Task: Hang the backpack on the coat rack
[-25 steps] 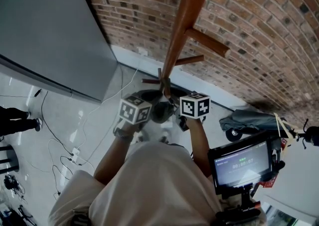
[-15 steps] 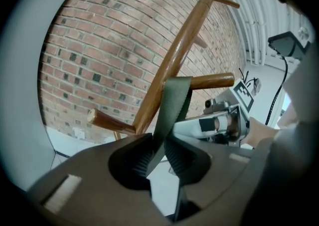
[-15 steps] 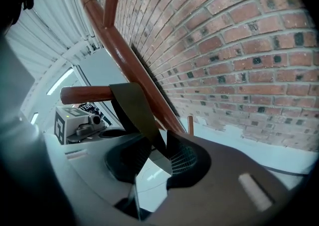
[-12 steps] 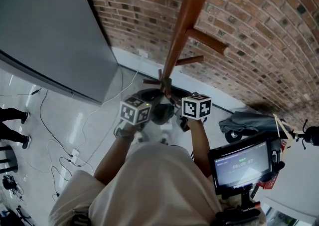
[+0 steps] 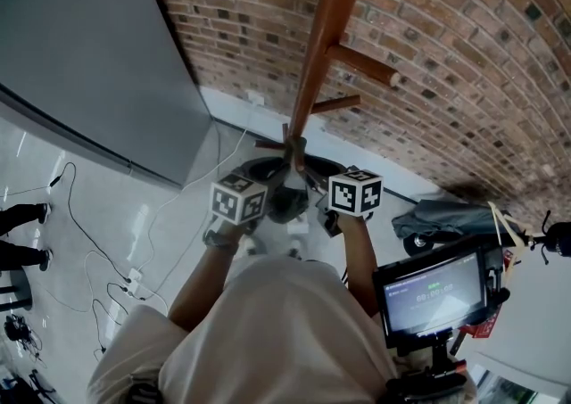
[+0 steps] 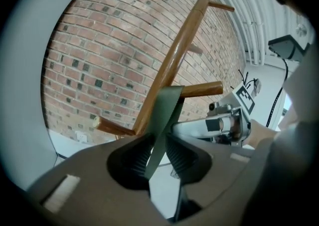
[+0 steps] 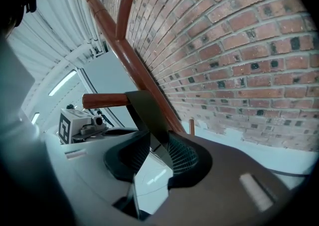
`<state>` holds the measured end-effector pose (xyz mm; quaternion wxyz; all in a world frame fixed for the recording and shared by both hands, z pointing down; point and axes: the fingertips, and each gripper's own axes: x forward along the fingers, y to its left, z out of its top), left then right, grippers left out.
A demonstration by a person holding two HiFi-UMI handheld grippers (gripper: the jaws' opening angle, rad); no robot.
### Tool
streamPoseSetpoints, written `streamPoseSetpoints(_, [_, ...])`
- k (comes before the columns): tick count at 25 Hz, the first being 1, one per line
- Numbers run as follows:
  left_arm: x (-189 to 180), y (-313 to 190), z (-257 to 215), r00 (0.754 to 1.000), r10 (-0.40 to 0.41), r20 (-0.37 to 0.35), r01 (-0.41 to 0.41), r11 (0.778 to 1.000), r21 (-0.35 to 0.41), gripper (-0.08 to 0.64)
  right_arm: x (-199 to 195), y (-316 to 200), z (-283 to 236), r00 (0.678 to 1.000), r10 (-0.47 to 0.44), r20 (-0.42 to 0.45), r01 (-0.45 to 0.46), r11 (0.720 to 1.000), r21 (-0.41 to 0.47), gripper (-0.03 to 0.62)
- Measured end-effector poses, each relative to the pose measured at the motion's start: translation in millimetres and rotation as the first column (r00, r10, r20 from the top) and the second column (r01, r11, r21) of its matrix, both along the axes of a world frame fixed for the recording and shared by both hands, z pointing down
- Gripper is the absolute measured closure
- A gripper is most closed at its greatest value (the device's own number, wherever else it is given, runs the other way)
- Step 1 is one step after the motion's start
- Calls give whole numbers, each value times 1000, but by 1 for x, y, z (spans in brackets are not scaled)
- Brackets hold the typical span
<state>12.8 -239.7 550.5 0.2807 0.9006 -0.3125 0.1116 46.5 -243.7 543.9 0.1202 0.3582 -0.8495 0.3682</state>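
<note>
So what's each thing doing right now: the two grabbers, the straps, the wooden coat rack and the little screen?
Left gripper: shut on the green fabric strap.
Right gripper: shut on the dark strap.
Both straps: pulled tight, reaching up to a peg.
Brown wooden coat rack: standing, upper pegs bare.
Small black screen: switched on.

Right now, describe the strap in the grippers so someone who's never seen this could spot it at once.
Find the brick wall, then the wooden rack in front of it. A flat dark olive strap runs up from the left gripper and right gripper, both shut on it, to one peg. It is the only soft, flat band among round brown wood.
</note>
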Motion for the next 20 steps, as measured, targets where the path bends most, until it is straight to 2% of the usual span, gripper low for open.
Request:
streamPoseSetpoints(8, [-11,-4,-17,1000,-28,7,28,999,36,476,10,3,-23,1000,23,-7,-23,998,62,495])
streamPoseSetpoints(12, [-23,-10,-36,997,-76,27,73,993,98,539,21,0,-43,997,80,-21,-76,989,127,584])
streamPoseSetpoints(13, [-25,-11,-42,996,-83,29,80,991,109,556,22,-1,-49,996,82,-22,-78,987,142,586])
streamPoseSetpoints(20, [-28,-10,-88,997,-82,2,80,978,192,560,14,-1,-96,997,52,-61,-33,961,274,589])
